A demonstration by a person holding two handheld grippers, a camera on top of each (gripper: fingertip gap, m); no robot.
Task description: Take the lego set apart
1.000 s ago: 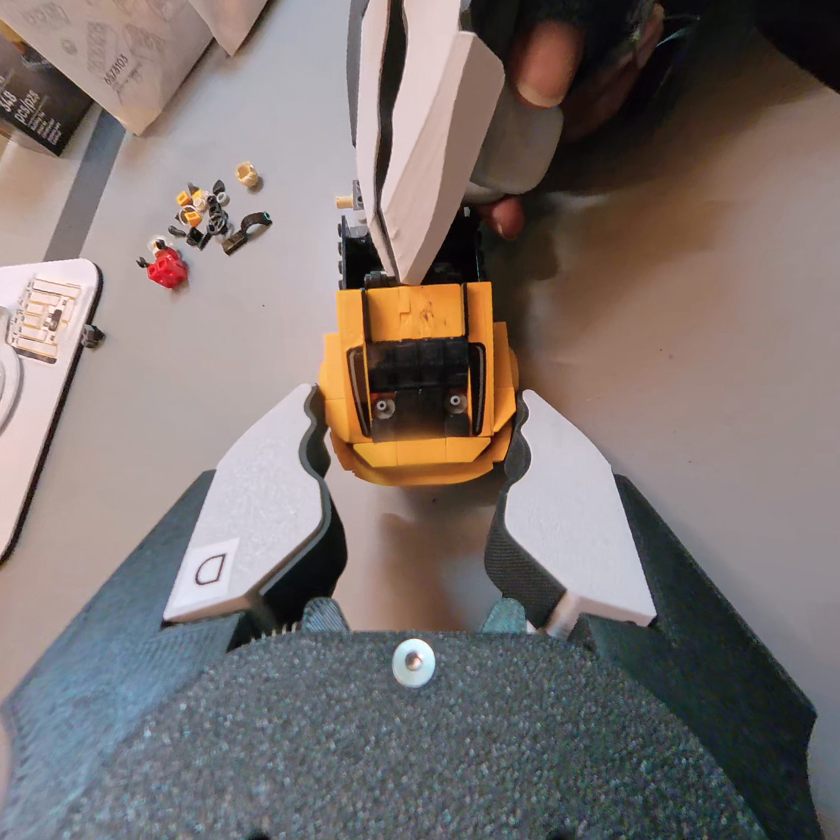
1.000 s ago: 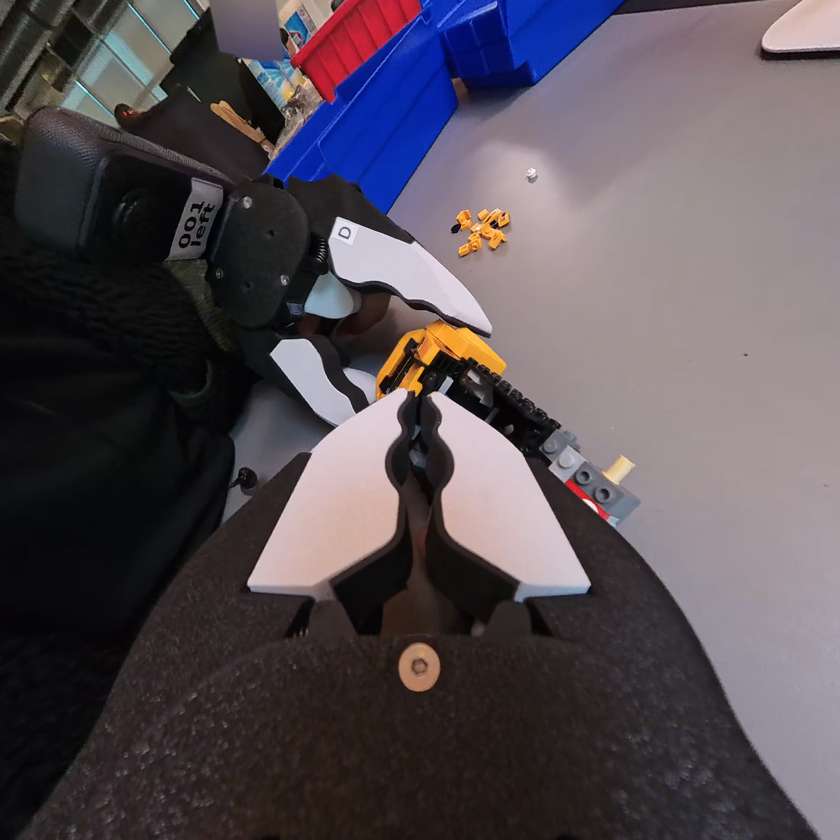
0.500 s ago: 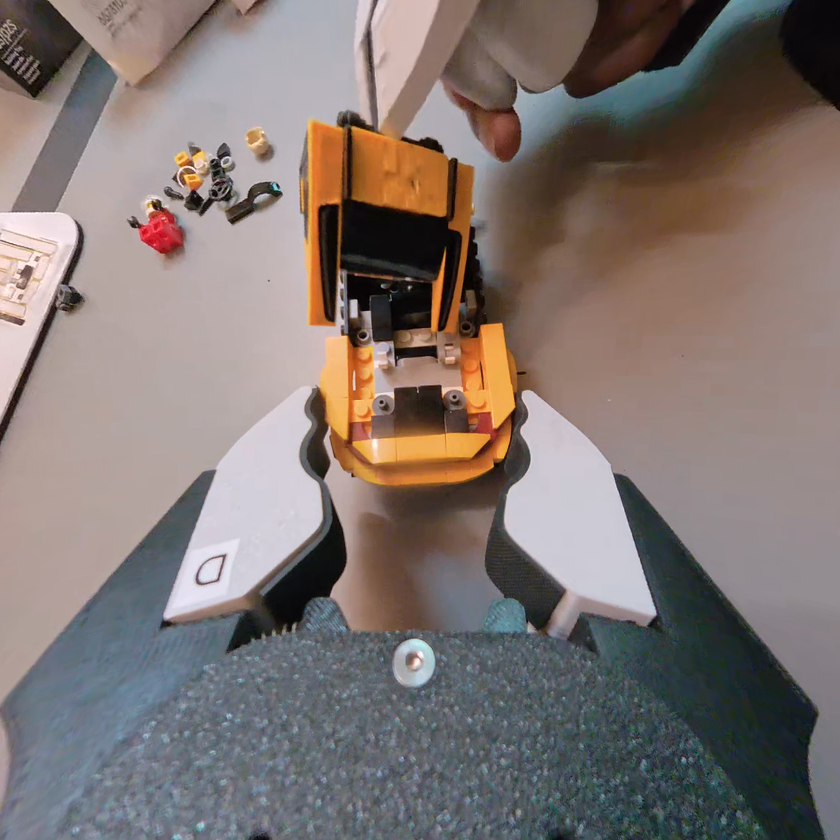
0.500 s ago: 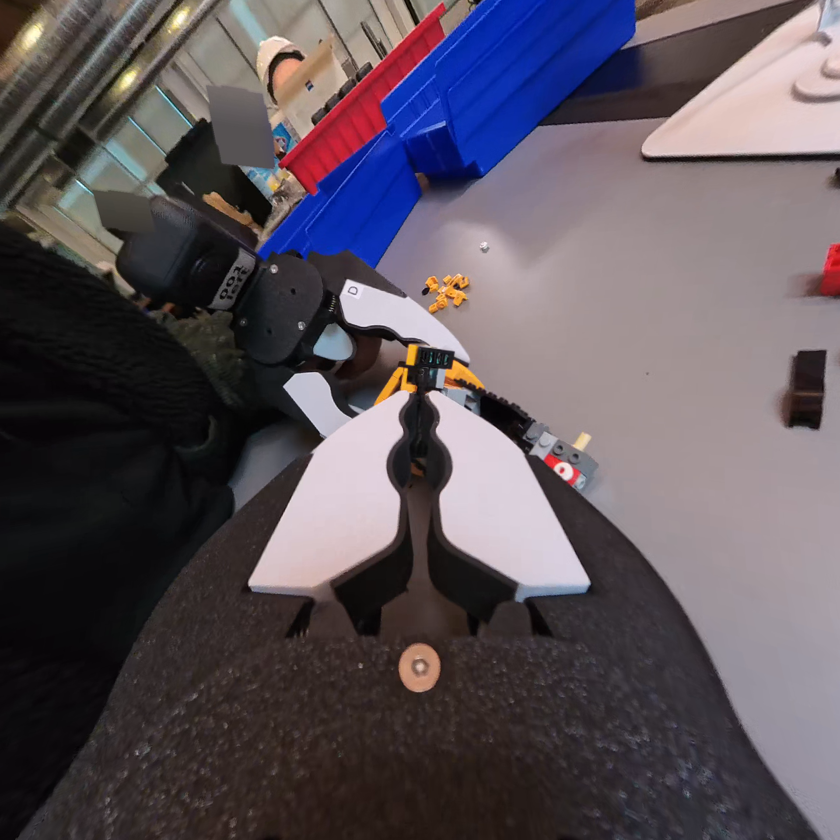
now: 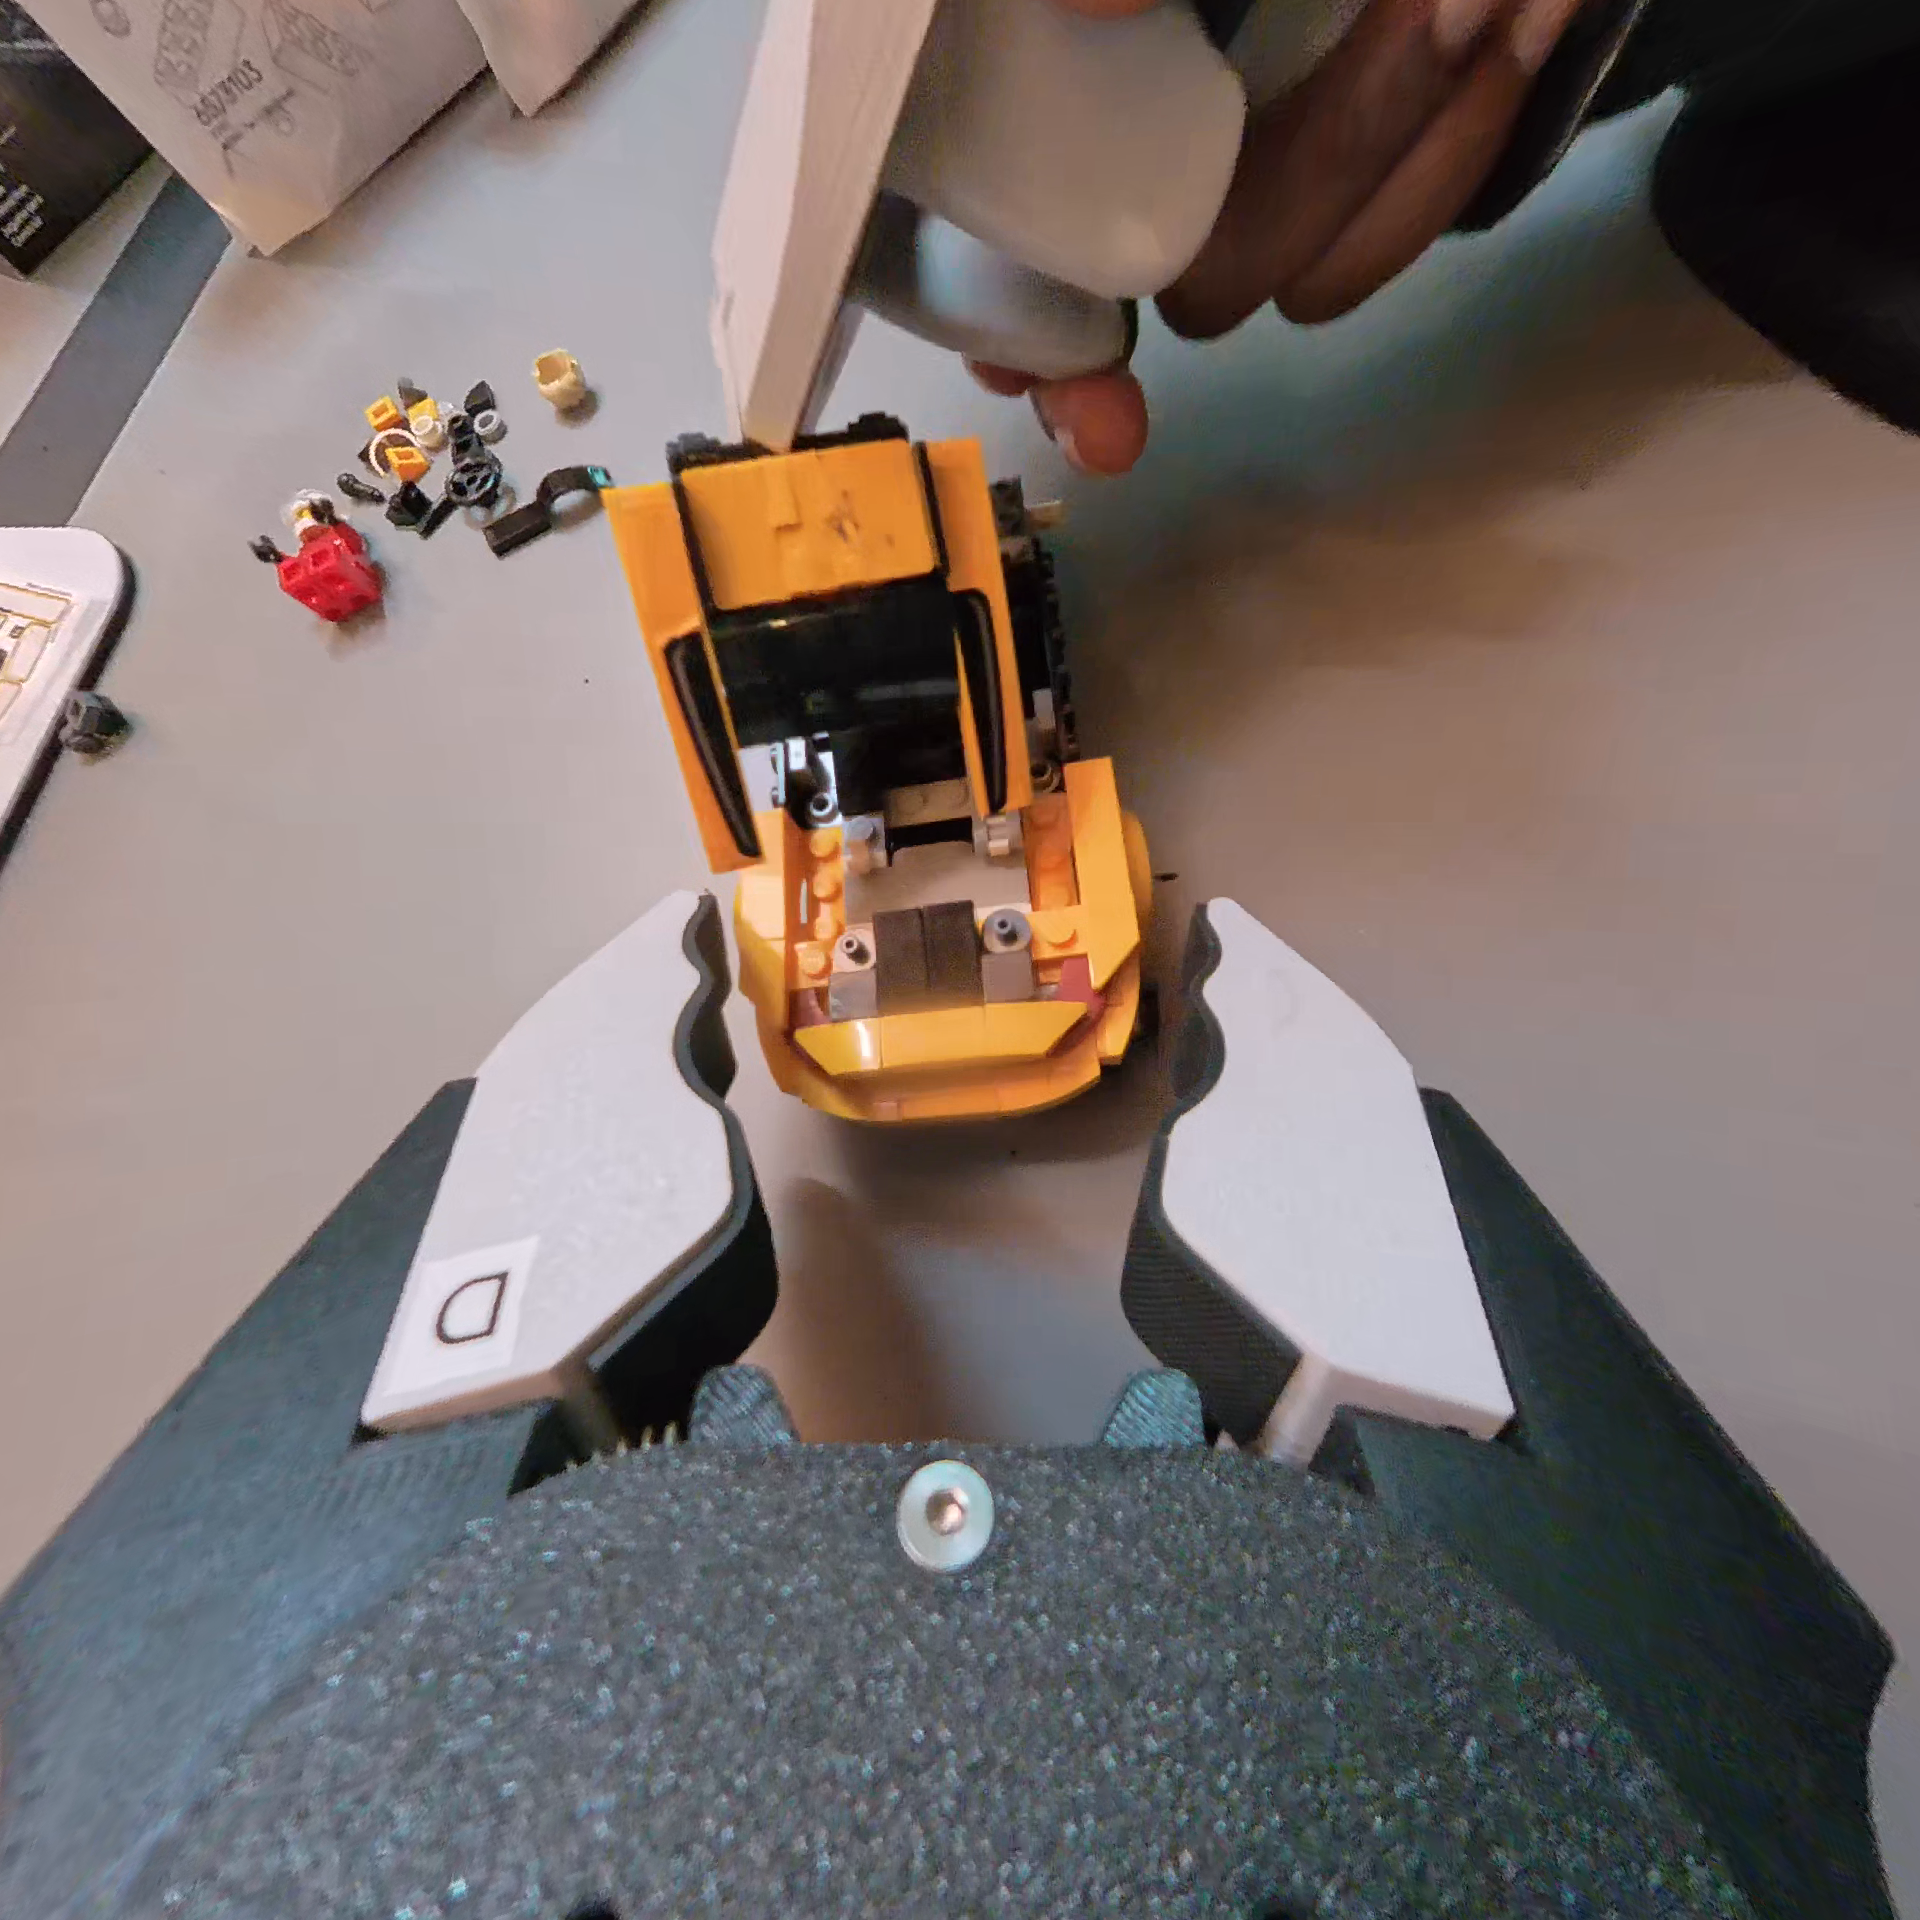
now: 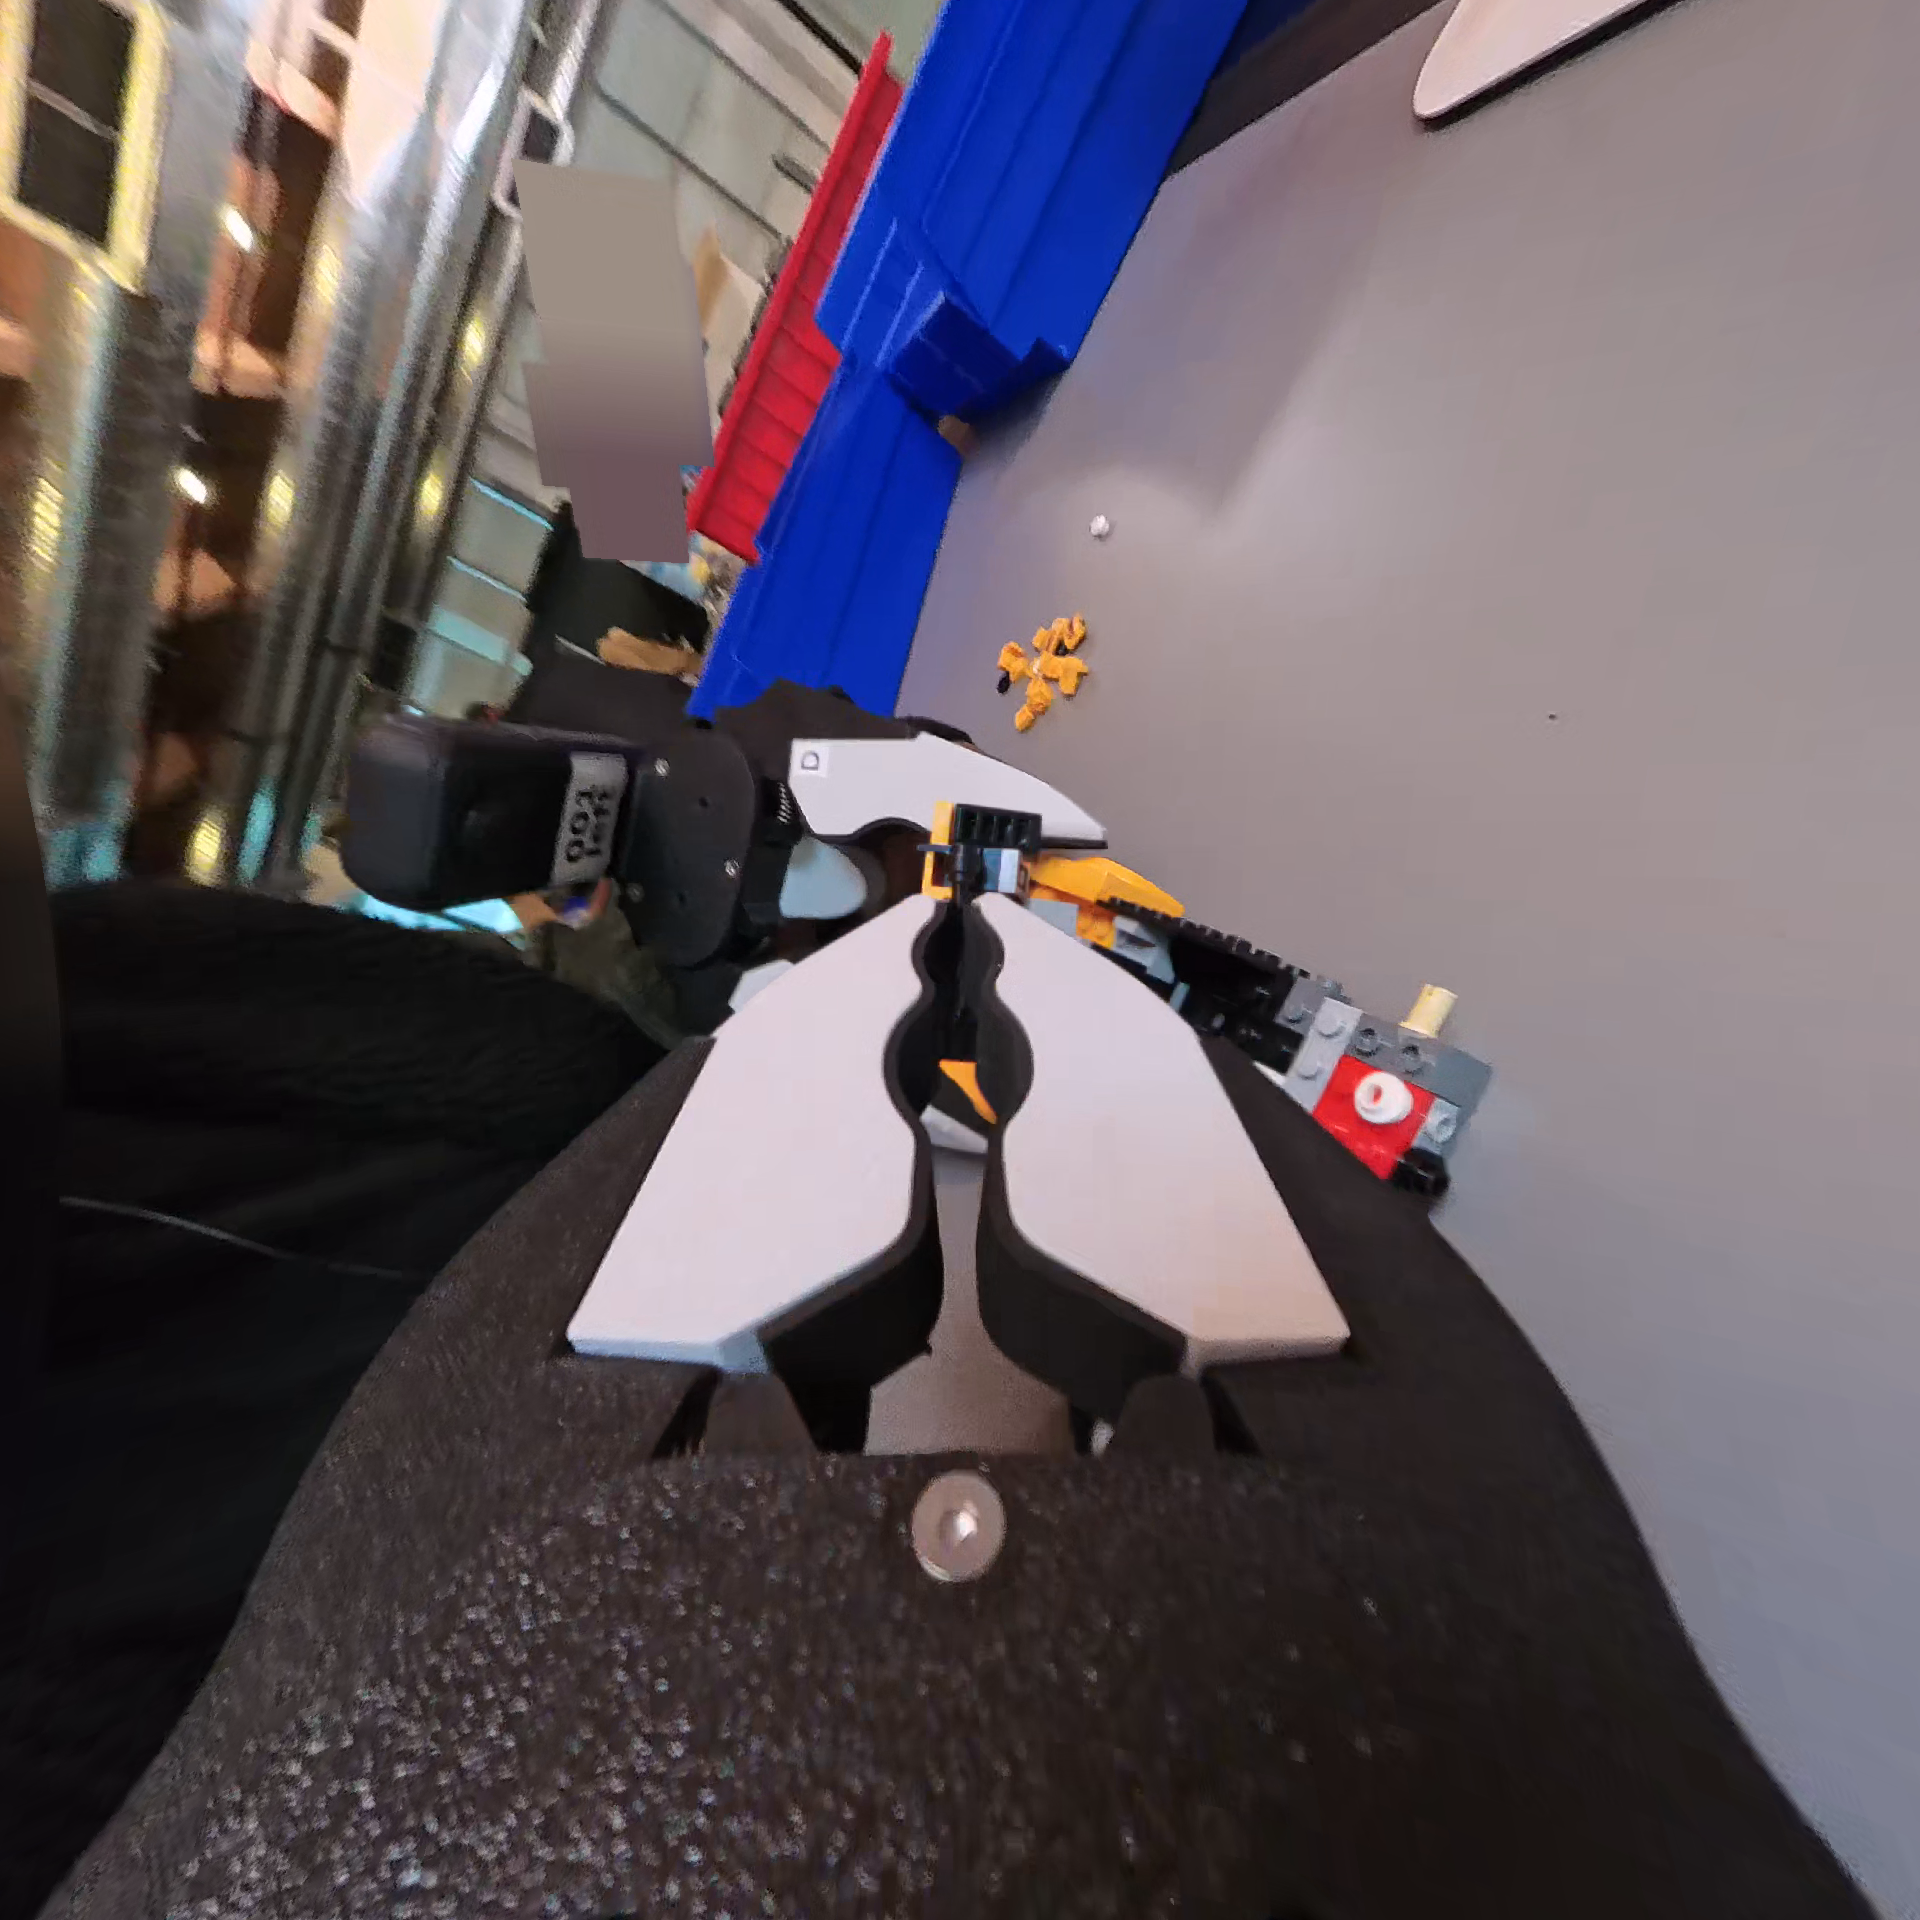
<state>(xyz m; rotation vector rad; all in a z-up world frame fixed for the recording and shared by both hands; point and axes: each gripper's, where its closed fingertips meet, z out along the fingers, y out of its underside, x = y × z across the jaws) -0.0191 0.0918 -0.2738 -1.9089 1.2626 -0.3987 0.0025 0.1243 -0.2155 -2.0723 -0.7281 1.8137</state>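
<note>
Sitting on the grey table [image 5: 1455, 831], one yellow and black brick-built car [image 5: 940, 997] has its nose between the two white fingers of the left gripper [image 5: 945, 997], which stand wide apart; the left finger is just beside the car's flank and the right one leaves a small gap. One yellow and black roof panel [image 5: 821, 613] is tilted up off the car's body, baring the grey and black bricks inside. The right gripper [image 5: 774, 416] comes down from above with its two fingers nearly together, pinched on the far edge of that panel; one hand [image 5: 1351, 187] wraps its handle.

The left wrist view alone shows one loose cluster of small black, grey and yellow parts [image 5: 447, 457], one red brick [image 5: 330, 566], one tan round piece [image 5: 561, 374] and one curved black piece [image 5: 540, 509], all well apart from the car on its left, plus one white board [image 5: 62, 644] at the frame's left edge and two pale paper bags [image 5: 260, 114] at the top.

The right wrist view alone shows the car's rear end, a grey and red block [image 6: 1371, 1091] with one tan peg [image 6: 1429, 1006], one scatter of small yellow pieces [image 6: 1044, 665] farther across the table, one tiny white stud [image 6: 1099, 527], and blue bins [image 6: 935, 312] with one red bin [image 6: 800, 322] along the table's far edge. It also shows a black piece [image 6: 992, 831] of the panel standing just past the right gripper's tips.
</note>
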